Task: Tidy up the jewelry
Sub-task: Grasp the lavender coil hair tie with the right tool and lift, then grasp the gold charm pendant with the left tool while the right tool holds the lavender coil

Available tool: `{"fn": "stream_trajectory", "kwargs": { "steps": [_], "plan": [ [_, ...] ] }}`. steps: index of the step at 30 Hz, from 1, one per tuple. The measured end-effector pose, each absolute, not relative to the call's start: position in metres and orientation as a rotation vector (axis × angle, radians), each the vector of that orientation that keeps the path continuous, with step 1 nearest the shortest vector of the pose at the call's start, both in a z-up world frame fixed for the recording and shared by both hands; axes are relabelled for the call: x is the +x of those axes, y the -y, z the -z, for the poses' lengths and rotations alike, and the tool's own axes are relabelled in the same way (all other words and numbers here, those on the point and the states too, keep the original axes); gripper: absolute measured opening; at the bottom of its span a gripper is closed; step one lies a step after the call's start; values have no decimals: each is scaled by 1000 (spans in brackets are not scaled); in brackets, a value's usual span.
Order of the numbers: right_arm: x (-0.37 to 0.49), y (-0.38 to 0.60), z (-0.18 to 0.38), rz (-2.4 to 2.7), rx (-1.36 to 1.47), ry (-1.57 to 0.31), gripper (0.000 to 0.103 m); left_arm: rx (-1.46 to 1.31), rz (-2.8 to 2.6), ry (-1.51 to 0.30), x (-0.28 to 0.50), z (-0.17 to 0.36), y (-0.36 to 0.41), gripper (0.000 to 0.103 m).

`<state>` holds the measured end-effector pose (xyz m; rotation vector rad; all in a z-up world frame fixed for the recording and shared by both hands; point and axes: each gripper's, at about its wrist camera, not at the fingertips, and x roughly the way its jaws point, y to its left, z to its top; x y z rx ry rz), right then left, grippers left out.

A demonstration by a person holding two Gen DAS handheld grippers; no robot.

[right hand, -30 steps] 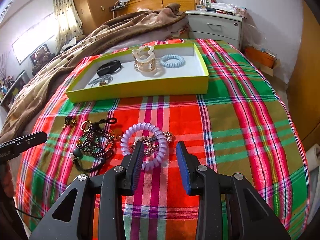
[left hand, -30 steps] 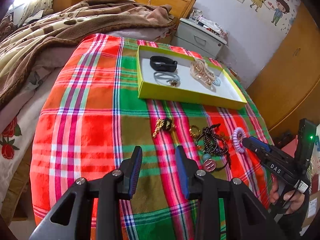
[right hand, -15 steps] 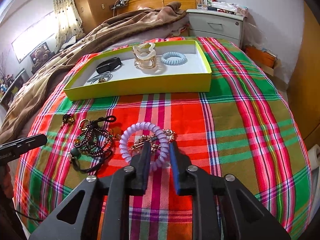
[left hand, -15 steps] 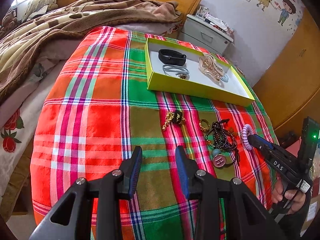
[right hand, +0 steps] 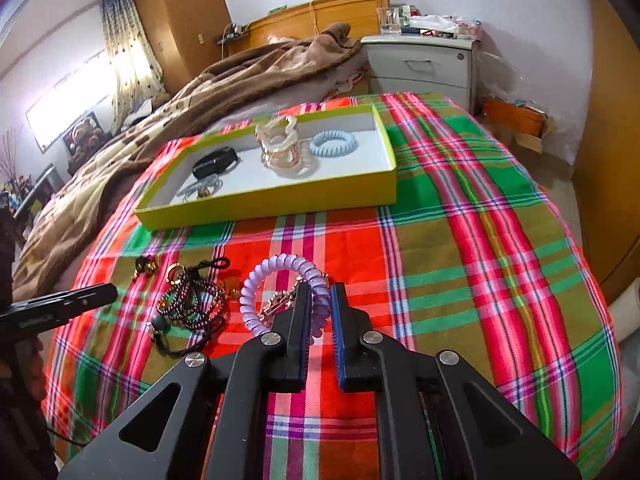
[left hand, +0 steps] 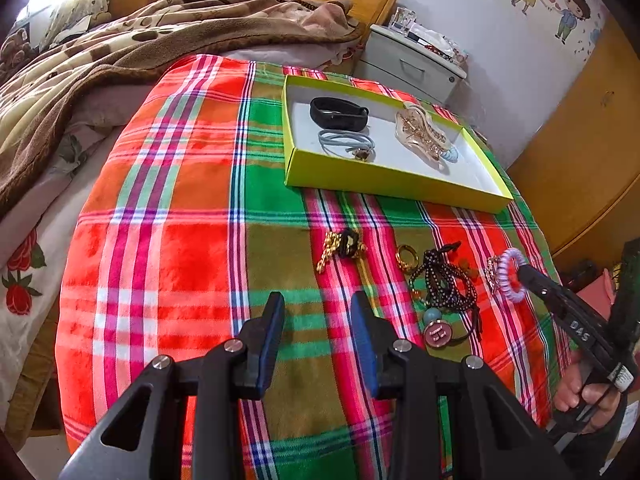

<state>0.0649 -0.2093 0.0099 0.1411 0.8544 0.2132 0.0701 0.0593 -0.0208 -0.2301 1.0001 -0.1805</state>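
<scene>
So the right claw [right hand: 319, 312] is pinched onto the near side of the lavender spiral hair tie [right hand: 280, 292], which stands tilted up off the plaid cloth [right hand: 460, 240]. The yellow-green tray [right hand: 272, 204] sits straight ahead of that claw, its long side running across, so I'd guess a forward carry. The left claw [left hand: 318, 338] hangs open over bare cloth, farther off.

Lilac spiral hair tie [right hand: 280, 292], tilted above plaid cloth [right hand: 460, 240]

bed w/ brown blanket [right hand: 192, 120] ahead-left of fingers | grey nightstand [right hand: 420, 64] ahead | curtained bright window [right hand: 120, 60] far left | wood wardrobe [left hand: 580, 140] right
</scene>
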Motion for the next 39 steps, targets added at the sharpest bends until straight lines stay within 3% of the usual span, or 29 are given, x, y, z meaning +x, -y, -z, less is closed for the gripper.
{"fn": "stream_trajectory", "kwargs": {
  "steps": [16,29,33,39],
  "plan": [
    [63,227,-19,-178,191,-817,10,-67,194,-999,106,26,-29,43],
    [67,225,-17,-185,189,-817,10,71,153,-963,109,29,-10,42],
    [69,226,-16,-182,192,-820,10,69,144,-959,110,28,-11,30],
    [68,227,-17,-179,191,-816,10,57,147,-962,108,27,-13,26]
  ]
}}
